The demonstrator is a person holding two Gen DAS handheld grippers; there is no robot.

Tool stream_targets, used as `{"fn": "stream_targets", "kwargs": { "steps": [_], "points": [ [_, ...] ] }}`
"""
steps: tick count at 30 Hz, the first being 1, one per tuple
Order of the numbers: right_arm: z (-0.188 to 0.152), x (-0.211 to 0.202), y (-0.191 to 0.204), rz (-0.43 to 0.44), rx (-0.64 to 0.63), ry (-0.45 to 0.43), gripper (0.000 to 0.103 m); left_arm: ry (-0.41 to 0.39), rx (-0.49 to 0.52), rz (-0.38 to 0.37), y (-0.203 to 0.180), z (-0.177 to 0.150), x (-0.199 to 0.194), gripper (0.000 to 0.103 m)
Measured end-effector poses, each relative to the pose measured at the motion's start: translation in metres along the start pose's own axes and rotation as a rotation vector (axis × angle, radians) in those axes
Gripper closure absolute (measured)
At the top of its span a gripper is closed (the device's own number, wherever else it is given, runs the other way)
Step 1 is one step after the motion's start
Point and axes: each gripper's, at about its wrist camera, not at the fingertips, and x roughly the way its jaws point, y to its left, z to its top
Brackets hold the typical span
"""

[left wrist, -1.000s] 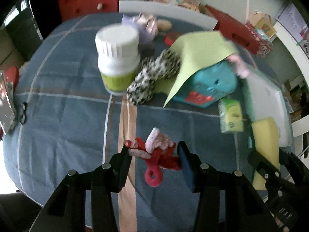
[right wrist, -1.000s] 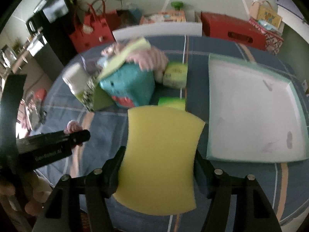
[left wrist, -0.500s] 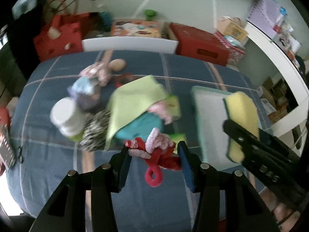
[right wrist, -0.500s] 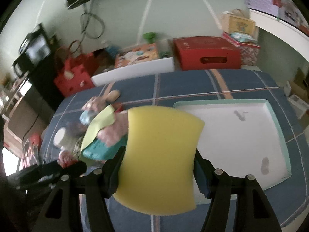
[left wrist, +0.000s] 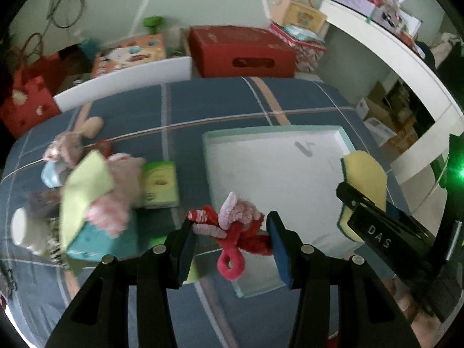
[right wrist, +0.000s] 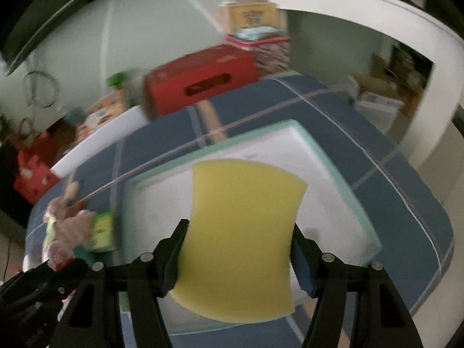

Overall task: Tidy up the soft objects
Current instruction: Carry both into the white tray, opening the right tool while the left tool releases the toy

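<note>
Tray (left wrist: 278, 156) right on bed (left wrist: 220, 101); toy pile (left wrist: 95, 191) left; boxes (left wrist: 240, 52) behind bed.

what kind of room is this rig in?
Probably a bedroom or spare room at home: a bed with a blue plaid cover, red box and bags along the wall, a plush toy lying about.

The pile of soft things (left wrist: 95, 200) at nine o'clock in the left wrist view was smeared by blur; its separate pieces could hardly be told apart. A white bottle (left wrist: 23, 229) there was half hidden behind it. In the right wrist view the yellow sponge (right wrist: 240, 237) covered much of the white tray (right wrist: 333, 203), and the red box (right wrist: 200, 78) at eleven o'clock was blurred.
</note>
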Motion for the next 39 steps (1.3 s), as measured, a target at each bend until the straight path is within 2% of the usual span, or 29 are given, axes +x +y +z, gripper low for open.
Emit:
{"fn": "stream_targets", "kwargs": {
  "steps": [4,7,12,16,18,21,23,25,29,39],
  "points": [
    [0.001,0.009,-0.029,-0.050,0.056,0.014,0.035,0.041,0.029,-0.017,-0.021,0.009,0.031,0.054],
    [0.002,0.013,-0.045,-0.080,0.087,0.013,0.035,0.037,0.044,-0.012,-0.032,0.016,0.045,0.053],
    [0.008,0.026,-0.056,-0.071,0.122,0.023,0.035,0.050,0.068,0.011,-0.045,0.021,0.071,0.053],
    [0.008,0.038,-0.055,-0.073,0.120,0.050,0.033,0.060,0.072,-0.024,-0.048,0.016,0.083,0.053],
    [0.007,0.040,-0.055,-0.079,0.126,0.055,0.030,0.059,0.072,-0.034,-0.048,0.014,0.084,0.051],
    [0.006,0.040,-0.055,-0.082,0.128,0.063,0.022,0.058,0.059,-0.031,-0.045,0.012,0.085,0.044],
    [0.005,0.040,-0.054,-0.086,0.122,0.065,0.013,0.061,0.055,-0.020,-0.044,0.012,0.085,0.043],
    [0.005,0.039,-0.052,-0.088,0.113,0.061,0.010,0.068,0.051,-0.021,-0.044,0.012,0.086,0.043],
    [0.005,0.035,-0.046,-0.075,0.091,0.047,0.001,0.063,0.019,-0.069,-0.039,0.009,0.081,0.043],
    [0.006,0.015,-0.045,-0.058,0.106,-0.032,0.000,-0.011,-0.064,-0.093,-0.021,0.007,0.051,0.041]
  ]
}}
